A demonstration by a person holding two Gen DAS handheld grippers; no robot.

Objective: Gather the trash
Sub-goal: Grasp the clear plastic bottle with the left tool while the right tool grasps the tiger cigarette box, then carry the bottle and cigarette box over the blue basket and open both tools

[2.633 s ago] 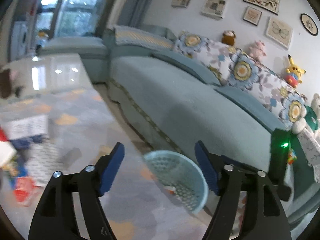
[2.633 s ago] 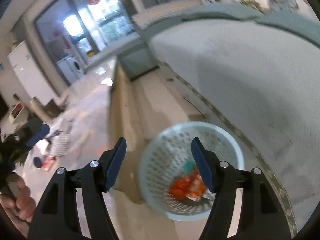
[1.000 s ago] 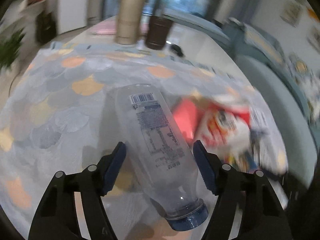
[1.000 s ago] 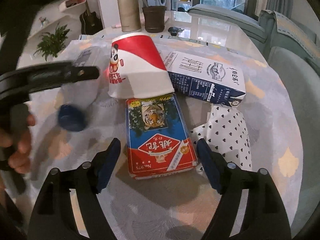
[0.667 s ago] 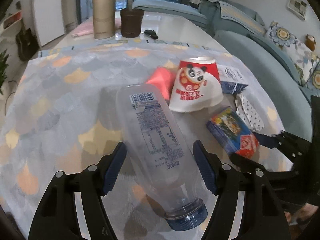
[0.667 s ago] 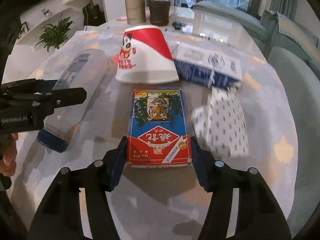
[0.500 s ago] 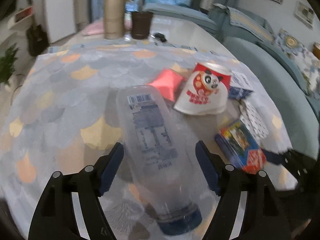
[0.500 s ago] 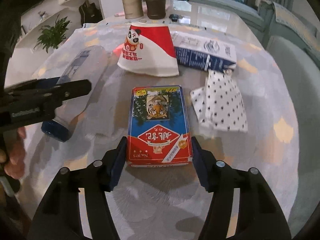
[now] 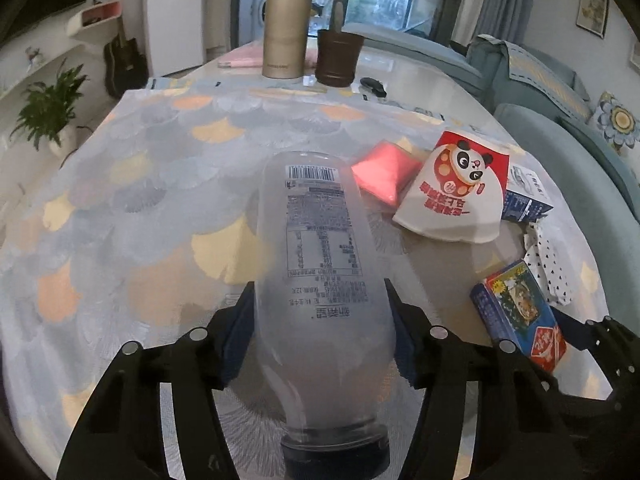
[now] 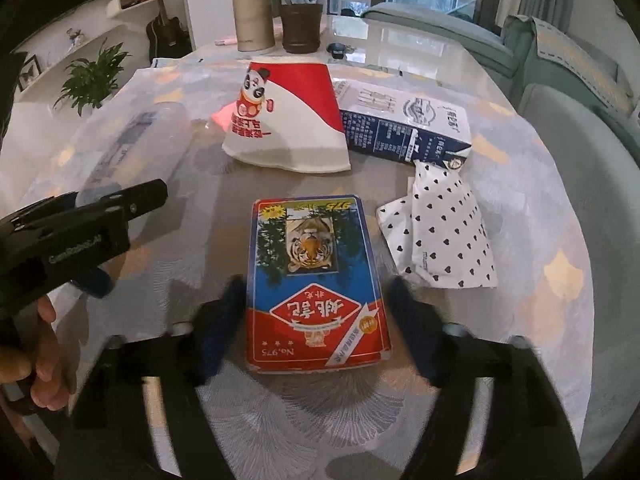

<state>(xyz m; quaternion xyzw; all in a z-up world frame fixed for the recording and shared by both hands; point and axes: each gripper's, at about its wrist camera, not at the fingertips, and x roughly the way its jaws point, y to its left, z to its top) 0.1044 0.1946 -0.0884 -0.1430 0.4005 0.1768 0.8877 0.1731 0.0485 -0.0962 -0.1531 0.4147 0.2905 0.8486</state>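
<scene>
Both grippers have closed in since half a second ago. From the left wrist view, the left gripper [image 9: 320,332] now has its blue pads pressed against the sides of the clear plastic bottle [image 9: 320,264], which lies on the patterned tablecloth [image 9: 132,200] with its dark cap nearest the camera. From the right wrist view, the right gripper [image 10: 316,312] has narrowed around the near end of the red-and-blue card box [image 10: 316,288] with the tiger picture; its fingers are blurred, and a sliver of cloth shows on the right side, so contact cannot be told. Beyond the box lies the flattened panda paper cup [image 10: 284,120], with the blue milk carton [image 10: 404,128] to its right and the heart-dotted wrapper [image 10: 440,228] just near of that carton. A pink packet [image 9: 384,174] sits left of the cup. At the far end stand a gold flask [image 9: 286,26] and a brown pot [image 9: 339,56].
</scene>
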